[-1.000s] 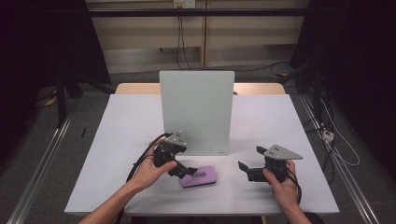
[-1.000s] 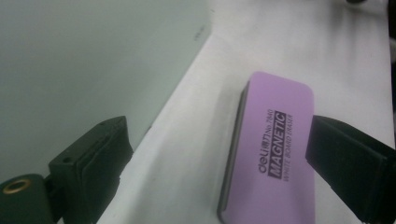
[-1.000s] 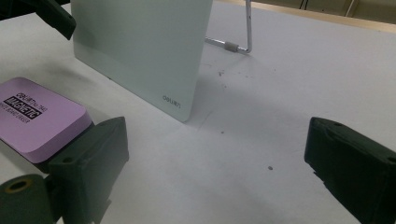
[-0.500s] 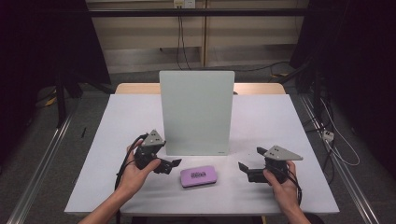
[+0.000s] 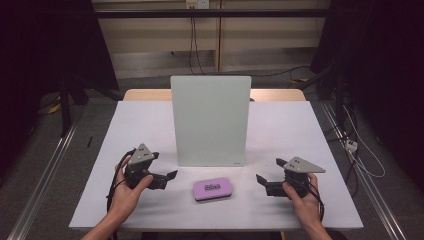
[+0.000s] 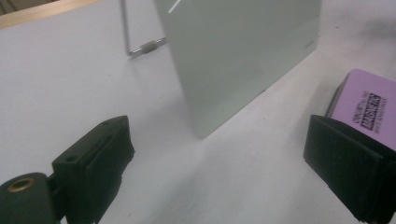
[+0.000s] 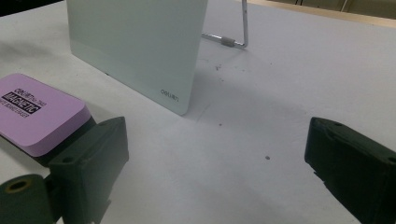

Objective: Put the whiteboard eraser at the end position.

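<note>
The left hand-held gripper (image 5: 167,177) has backed away from the flat purple magnetic eraser (image 5: 212,189), its jaws spread and empty. The eraser now lies free on the white worktop (image 5: 300,130), just to that gripper's right, between it and the right hand-held gripper (image 5: 263,182), also spread wide. This looks like a completed release. Beyond both stands an upright pale green glass board (image 5: 210,120). No containers are present.

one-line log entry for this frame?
left gripper: open, empty | right gripper: open, empty | purple eraser: flat on table, between grippers, untouched | white board: upright behind eraser
</note>
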Motion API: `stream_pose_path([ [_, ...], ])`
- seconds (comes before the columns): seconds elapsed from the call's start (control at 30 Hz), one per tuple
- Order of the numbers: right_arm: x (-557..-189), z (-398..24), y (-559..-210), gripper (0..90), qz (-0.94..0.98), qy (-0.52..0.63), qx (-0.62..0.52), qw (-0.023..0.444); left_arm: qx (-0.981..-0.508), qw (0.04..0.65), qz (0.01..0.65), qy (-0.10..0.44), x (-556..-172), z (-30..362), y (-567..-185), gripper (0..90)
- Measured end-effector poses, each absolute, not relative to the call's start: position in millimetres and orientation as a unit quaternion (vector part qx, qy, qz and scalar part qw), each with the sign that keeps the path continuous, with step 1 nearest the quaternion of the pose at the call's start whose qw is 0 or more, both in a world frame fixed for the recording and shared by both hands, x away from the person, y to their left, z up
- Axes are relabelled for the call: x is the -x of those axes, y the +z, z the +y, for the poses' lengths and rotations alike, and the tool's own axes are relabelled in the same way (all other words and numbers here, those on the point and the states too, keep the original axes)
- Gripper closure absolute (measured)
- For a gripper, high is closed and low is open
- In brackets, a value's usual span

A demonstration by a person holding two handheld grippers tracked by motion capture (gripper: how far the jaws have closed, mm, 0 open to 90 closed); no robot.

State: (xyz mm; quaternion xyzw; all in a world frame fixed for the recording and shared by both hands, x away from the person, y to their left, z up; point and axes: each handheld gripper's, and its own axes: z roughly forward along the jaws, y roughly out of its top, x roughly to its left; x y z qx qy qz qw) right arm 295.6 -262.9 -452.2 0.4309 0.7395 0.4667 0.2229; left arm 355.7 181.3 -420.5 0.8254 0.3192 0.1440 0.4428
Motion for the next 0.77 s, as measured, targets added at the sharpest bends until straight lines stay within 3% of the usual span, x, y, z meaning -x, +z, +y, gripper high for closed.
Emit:
stream_pose_path([
  [0.43,-293.1,-264.3,-452.5,6.5,0.738,0.463,-0.436,0.223,-0.777,0.469,0.386,0.168,-342.8,222.8,-431.0,7.7],
  [0.77,-293.9,-266.0,-452.6,6.6,0.737,0.464,-0.439,0.222,-0.768,0.475,0.393,0.172,-342.9,229.2,-432.8,7.6],
])
